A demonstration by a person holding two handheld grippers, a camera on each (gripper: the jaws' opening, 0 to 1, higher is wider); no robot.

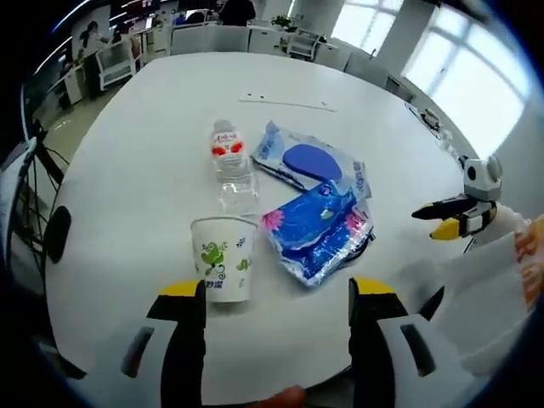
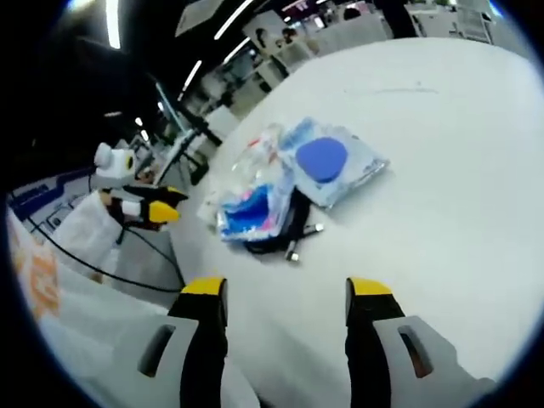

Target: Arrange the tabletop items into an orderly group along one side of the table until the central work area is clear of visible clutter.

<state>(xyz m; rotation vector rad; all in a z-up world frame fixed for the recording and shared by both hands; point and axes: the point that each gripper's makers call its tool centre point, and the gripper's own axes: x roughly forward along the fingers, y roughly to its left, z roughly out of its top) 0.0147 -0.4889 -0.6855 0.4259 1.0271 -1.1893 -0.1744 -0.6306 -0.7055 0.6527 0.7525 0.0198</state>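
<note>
My left gripper (image 1: pixel 276 302) hangs over the near edge of the round white table (image 1: pixel 136 153), its yellow-tipped black jaws spread wide with nothing between them. Just past the left jaw tip, at about eleven o'clock from it, stands a paper cup (image 1: pixel 223 268) with green leaf print, upright. Beyond the cup, at twelve o'clock, a clear plastic water bottle (image 1: pixel 231 166) lies on its side, red-and-white label toward the far end. To the right of the cup, at one o'clock from my jaws, a blue patterned packet (image 1: pixel 316 228) lies flat, and behind it, touching or overlapping it, a clear pouch with a dark blue oval inside (image 1: pixel 308 161). All four sit close together around the middle of the table. A thin strip (image 1: pixel 287 104) lies farther off, apart from the group. My right gripper (image 1: pixel 449 219) comes in at three o'clock, over the table's right edge; I cannot tell from here how far its jaws stand apart.

In the right gripper view, the right gripper (image 2: pixel 285 297) also has its jaws wide and holds nothing, poised over bare tabletop (image 2: pixel 442 187). At eleven o'clock lies the blue packet (image 2: pixel 249 212), with a black cable (image 2: pixel 293 234) curled against its near side, and the oval pouch (image 2: pixel 327 161) at twelve. The bottle looks to lie behind them, unclear. The left gripper (image 2: pixel 157 208) shows at nine o'clock, off the table edge.
</note>
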